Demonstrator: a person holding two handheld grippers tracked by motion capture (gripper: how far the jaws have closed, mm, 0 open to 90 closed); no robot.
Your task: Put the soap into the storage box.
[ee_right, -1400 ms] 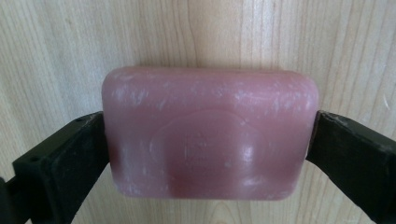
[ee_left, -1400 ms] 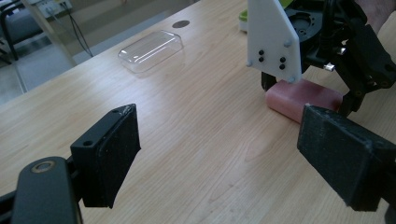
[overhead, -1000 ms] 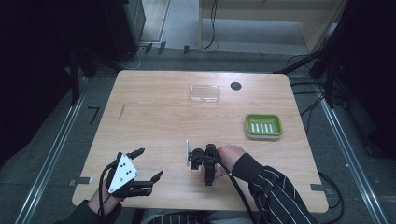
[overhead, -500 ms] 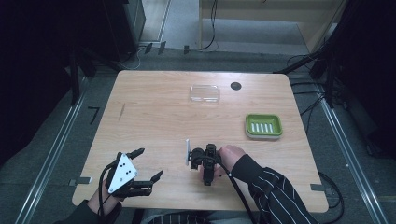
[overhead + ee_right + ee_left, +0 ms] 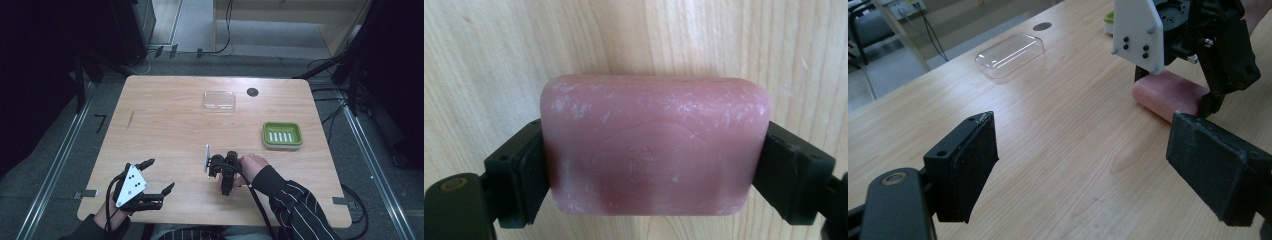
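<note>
A: The right gripper point(image 5: 220, 167) stood near the middle of the table's near half, jaws pointing down. What did it hold?

B: A pink soap bar point(image 5: 655, 144). In the right gripper view, each jaw pad pressed against one short end of the bar, which lay flat on the wooden table point(image 5: 165, 125). The left gripper view showed the same bar point(image 5: 1169, 95) resting on the wood under that gripper.

A: And the left gripper point(image 5: 157, 175)?

B: It sat near the table's near left corner, close to the near edge, jaws spread wide and holding nothing. It was well apart from the right gripper, with bare wood between them.

A: What else occupied the surface?

B: A clear plastic lid point(image 5: 219, 99) lay toward the far edge, near the centre, with a dark round hole point(image 5: 252, 92) just to its right. A green soap dish point(image 5: 282, 134) sat toward the right edge, to the far right of the bar.

A: Open room?

B: The left half and the middle band between bar and lid were bare wood.
</note>
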